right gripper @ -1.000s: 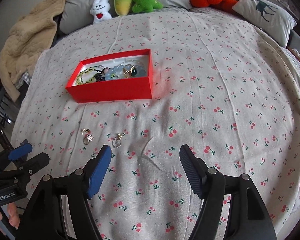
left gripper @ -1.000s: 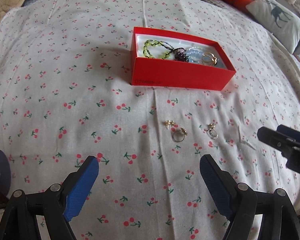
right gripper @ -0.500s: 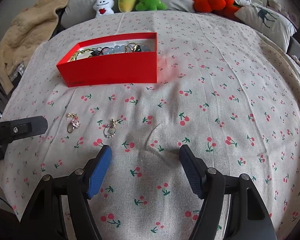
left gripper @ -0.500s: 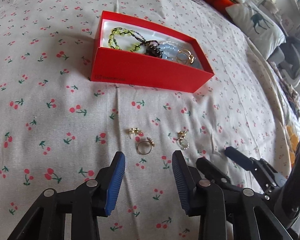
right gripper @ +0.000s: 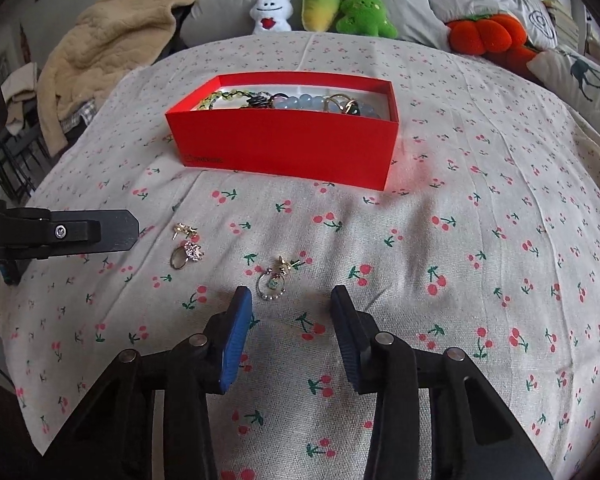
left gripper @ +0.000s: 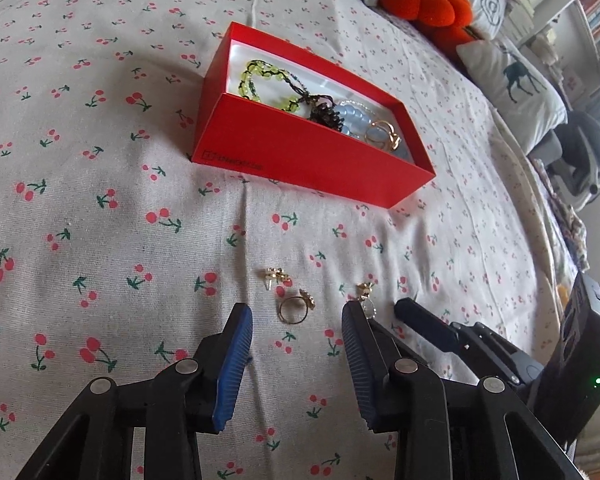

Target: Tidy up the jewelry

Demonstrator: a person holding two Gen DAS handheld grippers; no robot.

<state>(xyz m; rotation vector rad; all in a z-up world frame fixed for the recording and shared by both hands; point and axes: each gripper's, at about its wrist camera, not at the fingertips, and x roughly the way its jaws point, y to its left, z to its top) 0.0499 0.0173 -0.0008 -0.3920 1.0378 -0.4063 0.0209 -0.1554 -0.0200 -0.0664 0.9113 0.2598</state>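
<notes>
Left wrist view puts the gold ring [left gripper: 293,312] just ahead of the left gripper [left gripper: 297,350], whose jaws have just been closing and now stand partly open with nothing between them; a small stud [left gripper: 276,276] lies just beyond it. Right wrist view shows the right gripper [right gripper: 288,320] likewise narrowed and empty, the hoop earring [right gripper: 272,284] just ahead, slightly left of its centre line. To pick cleanly, each should probably straddle its piece and press lightly into the soft bedspread [right gripper: 440,208] before pinching; both grippers pitch steeply down. The red box [right gripper: 284,148], already holding 2 bracelets at least, sits well ahead.
</notes>
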